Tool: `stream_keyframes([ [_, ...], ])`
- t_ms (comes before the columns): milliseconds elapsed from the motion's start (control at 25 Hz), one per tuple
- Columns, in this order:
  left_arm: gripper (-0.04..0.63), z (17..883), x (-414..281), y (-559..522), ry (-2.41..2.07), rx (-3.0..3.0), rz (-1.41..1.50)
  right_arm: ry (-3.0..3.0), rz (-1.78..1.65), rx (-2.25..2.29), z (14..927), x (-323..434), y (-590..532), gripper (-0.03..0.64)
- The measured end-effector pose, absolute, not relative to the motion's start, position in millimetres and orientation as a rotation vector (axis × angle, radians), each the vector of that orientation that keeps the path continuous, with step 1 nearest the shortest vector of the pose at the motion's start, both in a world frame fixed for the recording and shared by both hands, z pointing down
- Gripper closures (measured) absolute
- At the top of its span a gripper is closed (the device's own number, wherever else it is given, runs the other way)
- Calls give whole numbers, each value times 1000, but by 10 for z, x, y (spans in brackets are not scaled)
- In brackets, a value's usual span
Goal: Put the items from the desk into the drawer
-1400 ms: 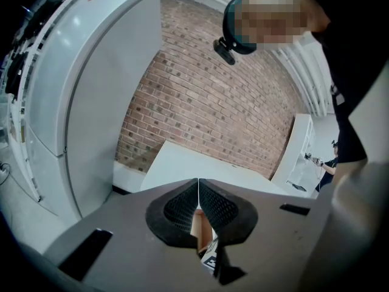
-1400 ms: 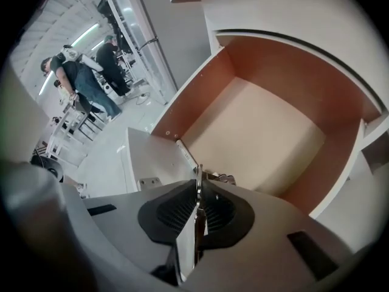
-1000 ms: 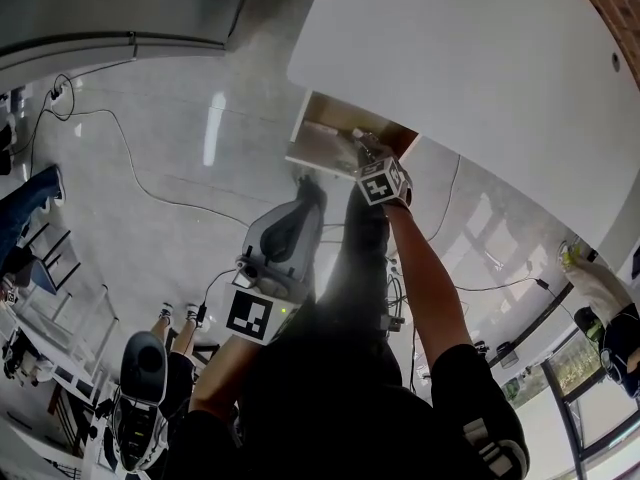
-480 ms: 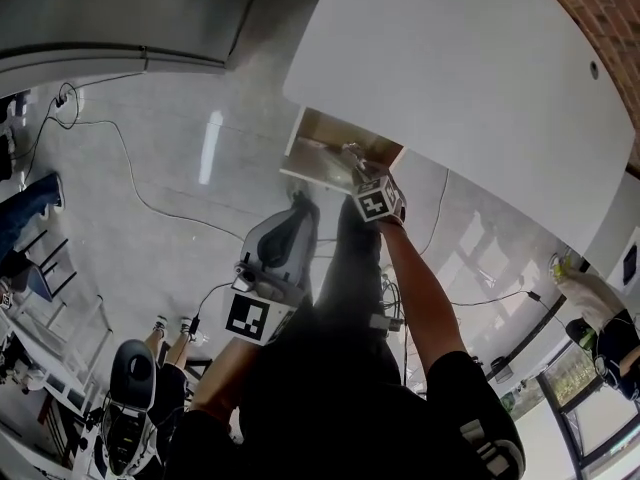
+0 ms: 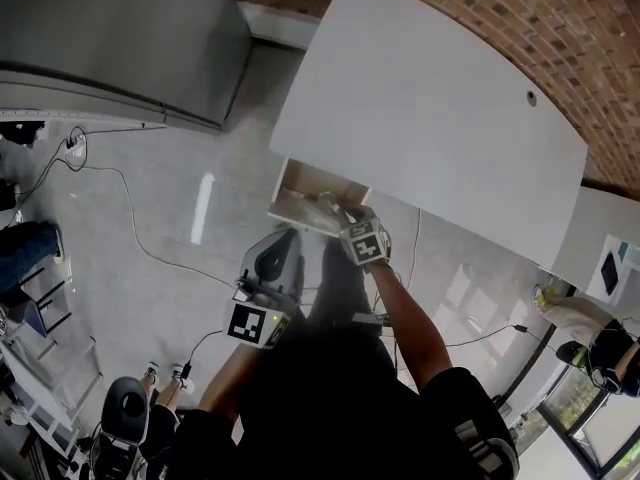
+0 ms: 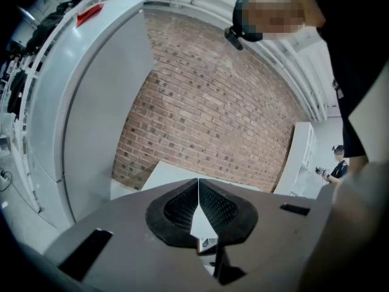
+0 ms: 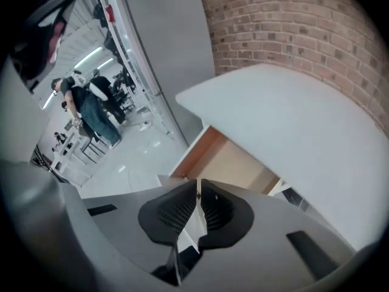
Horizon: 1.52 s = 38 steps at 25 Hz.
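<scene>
Both tongs are pinched shut and empty: the left tongs (image 6: 197, 182) and the right tongs (image 7: 199, 186), whose jaws have just been closing on nothing. The desk (image 5: 430, 118) is bare. A pale bundle (image 5: 325, 208), too small to identify, lies in the open drawer (image 5: 284, 183) under the desk's near left corner. It looks light and crinkly, so a gentle pinch at its middle should do.

I can read no words, numbers or brand names anywhere. The nearest things to signs are coded patterns. One black-and-white square marker (image 5: 250, 324) sits on the white cube of my left gripper (image 6: 198, 180). A smaller one (image 5: 367, 248) sits on the cube of my right gripper (image 7: 199, 180), whose jaws have just been closing with nothing between them. Both markers are blocky patterns without letters or digits. A small red label (image 6: 90, 14) lies near the top of the tall grey metal cabinet (image 6: 91, 114). Any print on it is too small to make out.
</scene>
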State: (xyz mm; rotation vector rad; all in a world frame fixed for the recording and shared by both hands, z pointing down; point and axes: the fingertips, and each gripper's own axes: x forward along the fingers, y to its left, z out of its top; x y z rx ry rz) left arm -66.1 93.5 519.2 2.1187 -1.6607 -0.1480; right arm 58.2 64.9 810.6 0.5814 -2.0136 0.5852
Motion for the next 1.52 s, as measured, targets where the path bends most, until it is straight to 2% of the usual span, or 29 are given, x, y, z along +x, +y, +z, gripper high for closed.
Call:
stream_keyframes([
  [480, 591, 4291, -595, 605, -1722, 2213, -210, -2418, 541, 885, 5726, 656, -199, 615],
  [840, 591, 3943, -454, 359, -1719, 2263, -313, -2656, 357, 1029, 4343, 942, -299, 615],
  [1160, 591, 3974, -362, 252, -1710, 2278, -269, -2731, 294, 1098, 3929, 1100, -286, 615],
  [1520, 591, 3969, -332, 252, -1703, 2282, -262, -2733, 288, 1120, 3894, 1124, -321, 617],
])
